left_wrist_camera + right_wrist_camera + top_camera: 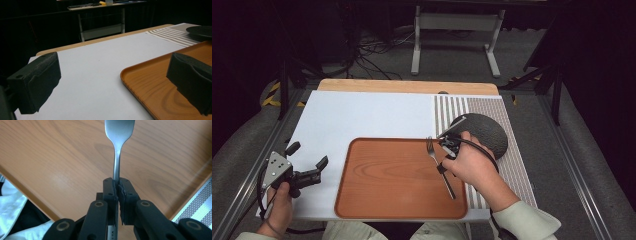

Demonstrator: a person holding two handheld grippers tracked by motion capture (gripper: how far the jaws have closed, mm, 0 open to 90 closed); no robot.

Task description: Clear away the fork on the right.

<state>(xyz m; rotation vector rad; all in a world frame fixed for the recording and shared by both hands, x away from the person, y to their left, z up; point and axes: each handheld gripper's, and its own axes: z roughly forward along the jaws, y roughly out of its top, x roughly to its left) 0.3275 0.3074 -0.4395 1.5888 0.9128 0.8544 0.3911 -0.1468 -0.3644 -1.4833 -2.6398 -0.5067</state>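
A metal fork (432, 150) is over the right part of a brown wooden tray (382, 185), tines pointing away from me. My right gripper (443, 167) is shut on the middle of its handle. In the right gripper view the two black jaws meet on the fork (117, 157) just below its head, with the tray's (57, 157) wood grain behind. Whether the fork touches the tray I cannot tell. My left gripper (307, 155) rests at the table's left edge, open and holding nothing. In the left gripper view its jaws stand wide apart around the tray's (140, 82) near corner.
A dark round plate (484, 131) lies on a striped placemat (512, 167) right of the tray. A white mat (372, 117) covers the table's left and middle. The plate (200, 31) also appears at the far right of the left gripper view.
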